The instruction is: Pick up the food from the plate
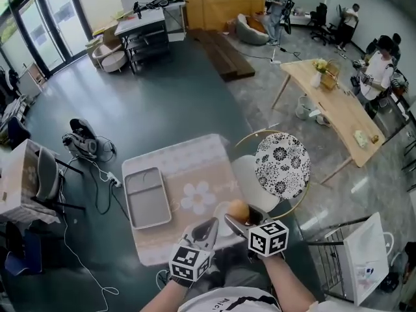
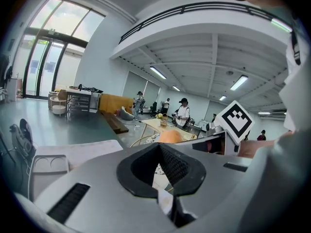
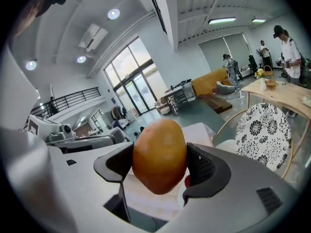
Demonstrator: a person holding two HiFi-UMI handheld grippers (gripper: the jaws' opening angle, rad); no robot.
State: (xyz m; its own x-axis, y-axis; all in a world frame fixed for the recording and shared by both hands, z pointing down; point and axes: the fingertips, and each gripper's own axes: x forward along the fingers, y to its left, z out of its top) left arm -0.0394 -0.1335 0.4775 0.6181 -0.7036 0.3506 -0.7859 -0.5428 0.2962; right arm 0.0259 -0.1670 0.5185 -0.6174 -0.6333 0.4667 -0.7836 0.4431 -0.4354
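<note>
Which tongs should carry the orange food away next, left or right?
Right, most likely. The right tongs are shut on the orange food; the left tongs are shut and hold nothing.

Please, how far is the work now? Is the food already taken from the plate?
Done: the right claw is shut on the orange food, held above the table. In hand: only this piece; the left claw is shut on nothing. Left: the plate is mostly hidden under the claws, so whether more food remains cannot be told.
</note>
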